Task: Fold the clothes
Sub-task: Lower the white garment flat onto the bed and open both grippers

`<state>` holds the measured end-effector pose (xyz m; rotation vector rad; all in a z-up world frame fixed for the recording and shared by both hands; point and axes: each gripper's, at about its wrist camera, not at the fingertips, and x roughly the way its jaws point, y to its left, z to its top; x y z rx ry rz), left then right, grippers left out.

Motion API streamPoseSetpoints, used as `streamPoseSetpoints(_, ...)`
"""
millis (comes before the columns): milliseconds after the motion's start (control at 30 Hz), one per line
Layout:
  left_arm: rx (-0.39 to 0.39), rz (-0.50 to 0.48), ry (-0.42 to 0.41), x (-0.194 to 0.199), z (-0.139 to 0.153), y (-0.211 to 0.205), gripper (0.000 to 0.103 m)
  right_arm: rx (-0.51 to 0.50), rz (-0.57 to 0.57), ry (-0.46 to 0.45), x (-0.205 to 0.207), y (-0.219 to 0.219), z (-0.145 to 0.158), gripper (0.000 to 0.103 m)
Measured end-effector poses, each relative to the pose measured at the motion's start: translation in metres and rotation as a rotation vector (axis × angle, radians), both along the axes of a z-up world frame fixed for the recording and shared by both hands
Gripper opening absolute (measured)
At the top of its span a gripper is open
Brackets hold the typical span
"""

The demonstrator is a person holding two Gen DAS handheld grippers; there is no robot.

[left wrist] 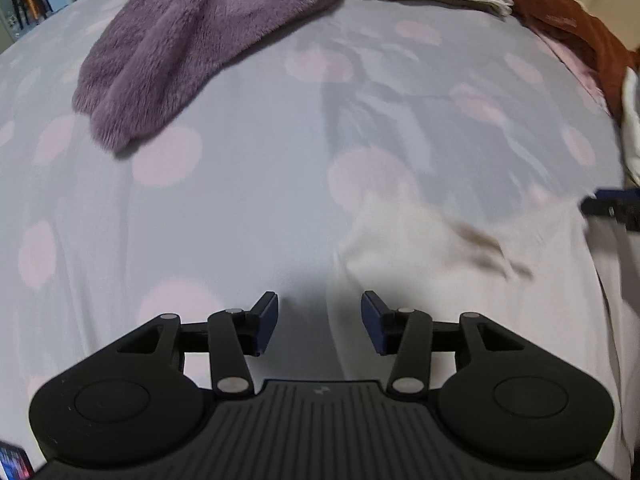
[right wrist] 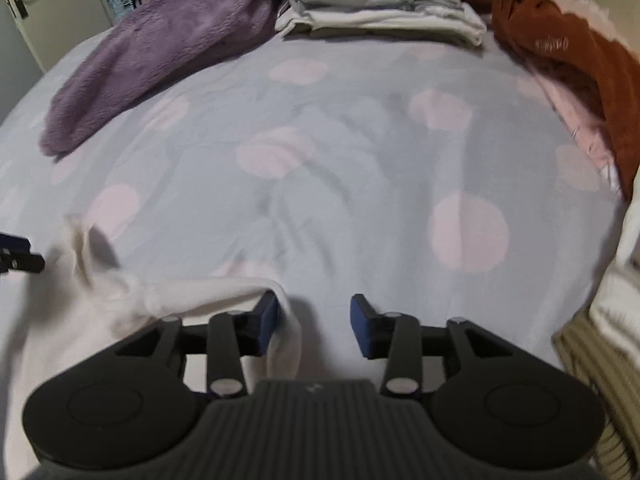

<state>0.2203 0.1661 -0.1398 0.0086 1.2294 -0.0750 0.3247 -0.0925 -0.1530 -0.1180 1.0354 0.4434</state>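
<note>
A white garment (left wrist: 460, 264) lies rumpled on the bed at the near right of the left wrist view; in the right wrist view it (right wrist: 132, 304) lies at the near left. My left gripper (left wrist: 319, 322) is open and empty, just above the garment's left edge. My right gripper (right wrist: 314, 326) is open, and the garment's right edge lies under its left finger. Each view shows a tip of the other gripper at its side edge, the right one (left wrist: 612, 206) and the left one (right wrist: 18, 258).
The bed has a grey cover with pink dots (right wrist: 320, 168). A purple fluffy garment (right wrist: 160, 48) lies at the far left. A stack of folded white clothes (right wrist: 380, 12) sits at the back. A rust-brown garment (right wrist: 568, 60) and striped cloth (right wrist: 600, 380) lie right.
</note>
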Motion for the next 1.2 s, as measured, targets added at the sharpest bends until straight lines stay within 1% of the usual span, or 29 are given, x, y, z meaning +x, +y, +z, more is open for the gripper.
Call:
streamPoseSetpoints(67,-0.011,-0.008,0.007,-0.017,0.004,0.003,0.044,0.014,-0.002,-0.008,-0.010,-0.007,0.007,0.044)
streamPoseSetpoints(167,-0.036,0.026,-0.010,-0.049,0.014,0.006,0.044,0.060,-0.017,-0.030,-0.032,-0.022,0.023,0.044)
streamPoseSetpoints(267,-0.122,0.038,-0.008,-0.088,0.019,0.002,0.044,0.107,-0.025,-0.045,-0.062,-0.034,0.036,0.044)
streamPoseSetpoints(300,-0.138,0.042,-0.005,-0.102,0.019,0.000,0.044,0.112,-0.022,-0.051,-0.073,-0.036,0.039,0.044)
streamPoseSetpoints(467,-0.201,0.072,0.010,-0.165,0.019,-0.008,0.044,0.086,0.009,-0.081,-0.128,-0.041,0.041,0.044)
streamPoseSetpoints(600,-0.254,0.094,0.031,-0.199,0.016,-0.015,0.043,0.069,0.017,-0.066,-0.169,-0.044,0.035,0.044)
streamPoseSetpoints(700,-0.291,0.100,0.038,-0.213,0.014,-0.020,0.036,0.029,0.020,-0.059,-0.198,-0.046,0.031,0.044)
streamPoseSetpoints(733,-0.305,0.094,0.032,-0.217,0.014,-0.023,0.036,0.008,0.026,-0.060,-0.207,-0.047,0.030,0.044)
streamPoseSetpoints(800,-0.307,0.081,0.033,-0.222,0.010,-0.029,0.036,-0.032,0.038,-0.057,-0.224,-0.049,0.026,0.044)
streamPoseSetpoints(867,-0.306,0.086,0.047,-0.227,0.003,-0.034,0.036,-0.056,0.037,-0.036,-0.234,-0.052,0.021,0.044)
streamPoseSetpoints(1033,-0.326,0.111,0.076,-0.235,-0.009,-0.042,0.030,-0.101,0.057,-0.007,-0.253,-0.054,0.012,0.043)
streamPoseSetpoints(1067,-0.324,0.112,0.080,-0.236,-0.011,-0.044,0.026,-0.116,0.072,-0.005,-0.256,-0.051,0.010,0.043)
streamPoseSetpoints(1100,-0.318,0.114,0.080,-0.236,-0.012,-0.045,0.024,-0.134,0.087,-0.011,-0.259,-0.048,0.009,0.043)
streamPoseSetpoints(1200,-0.313,0.131,0.075,-0.235,-0.016,-0.050,0.024,-0.184,0.113,-0.032,-0.267,-0.042,0.007,0.043)
